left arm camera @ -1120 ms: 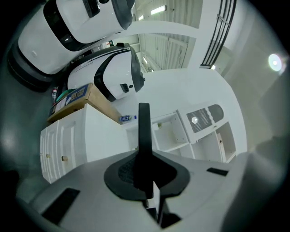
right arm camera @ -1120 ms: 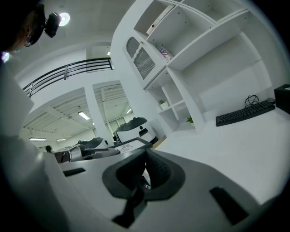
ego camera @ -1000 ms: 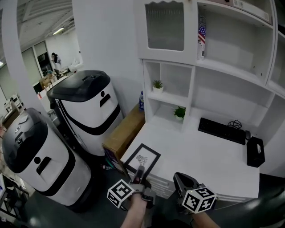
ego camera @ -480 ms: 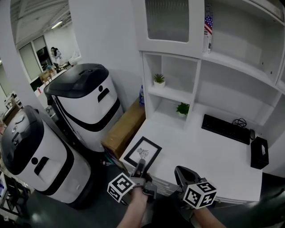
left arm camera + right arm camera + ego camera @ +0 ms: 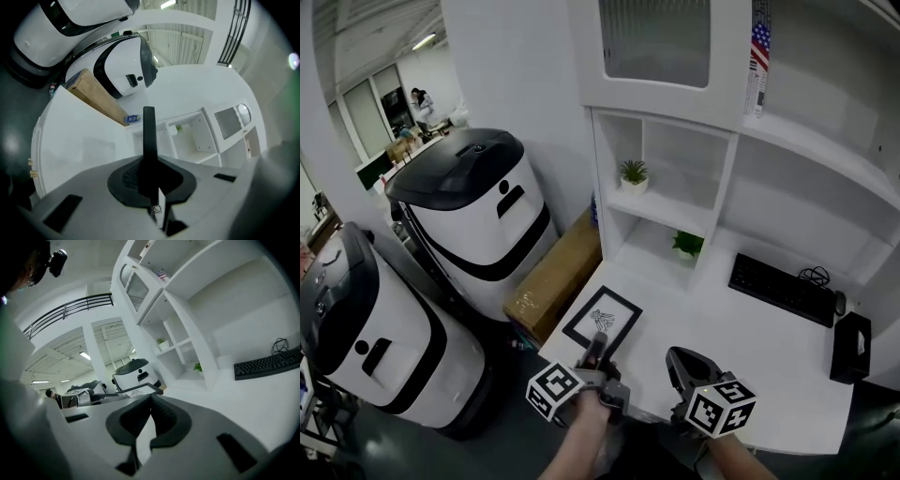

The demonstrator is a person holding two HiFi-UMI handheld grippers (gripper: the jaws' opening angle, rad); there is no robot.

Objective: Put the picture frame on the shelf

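Left claw point(image 5: 598, 345) is clamped shut on nothing, its tip at the near edge of the frame point(image 5: 602, 317); whether it touches I cannot tell; right claw point(image 5: 682, 361) has its jaws apart with only bare table point(image 5: 741, 352) between them, low over the front edge. Shelf point(image 5: 664, 210) rises at the back of the table, with a small plant point(image 5: 633, 173) in one open bay; keyboard point(image 5: 783, 289) lies to the right; the frame lies flat near the table's front left corner, well apart from the shelf. Nothing of the task looks done yet: gripping, lifting and setting the frame on the shelf are all left to do.
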